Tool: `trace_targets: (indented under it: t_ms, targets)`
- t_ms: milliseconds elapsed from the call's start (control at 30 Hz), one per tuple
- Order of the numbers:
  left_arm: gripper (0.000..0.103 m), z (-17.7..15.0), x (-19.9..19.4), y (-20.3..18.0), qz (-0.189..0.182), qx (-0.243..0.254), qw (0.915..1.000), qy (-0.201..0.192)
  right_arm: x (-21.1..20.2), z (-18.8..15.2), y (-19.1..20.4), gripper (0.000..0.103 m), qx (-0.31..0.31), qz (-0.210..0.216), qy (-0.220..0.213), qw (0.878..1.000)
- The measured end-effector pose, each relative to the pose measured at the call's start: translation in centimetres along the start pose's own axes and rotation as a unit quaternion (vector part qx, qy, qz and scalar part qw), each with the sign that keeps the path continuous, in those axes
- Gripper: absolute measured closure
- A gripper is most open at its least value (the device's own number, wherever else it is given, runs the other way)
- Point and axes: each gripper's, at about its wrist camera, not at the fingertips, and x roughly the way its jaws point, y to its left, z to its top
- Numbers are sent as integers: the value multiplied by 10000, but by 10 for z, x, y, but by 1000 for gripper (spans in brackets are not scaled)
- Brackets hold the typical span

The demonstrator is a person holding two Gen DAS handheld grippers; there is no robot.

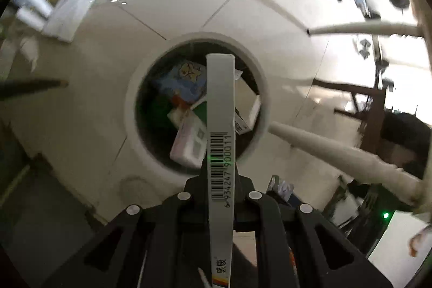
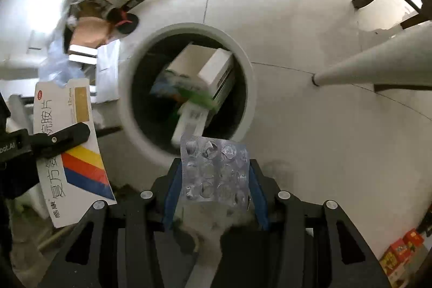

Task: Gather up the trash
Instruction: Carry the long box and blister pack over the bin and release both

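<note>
Left tool (image 1: 220, 180) grips medicine box (image 1: 220, 126); right tool (image 2: 214, 180) pinches blister pack (image 2: 214, 169) above bin (image 2: 124, 99).

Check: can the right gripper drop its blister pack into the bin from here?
Probably yes. The right gripper holds the blister pack just short of the bin; the opening ahead looks unobstructed, though it is already part-filled with boxes.

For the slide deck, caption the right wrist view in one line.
Right hand-held gripper holds an emptied silver foil blister pack near the round white trash bin of discarded boxes.
</note>
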Motion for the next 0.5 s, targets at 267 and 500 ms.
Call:
trace_targets:
  t_ms: [267, 500]
  targets:
    - [89, 19, 37, -6, 504, 527, 9970, 263, 59, 19, -3, 45, -162, 170, 65, 9997]
    - [5, 11, 18, 2, 773, 414, 9961, 45, 59, 20, 7, 27, -281, 533, -1, 9982]
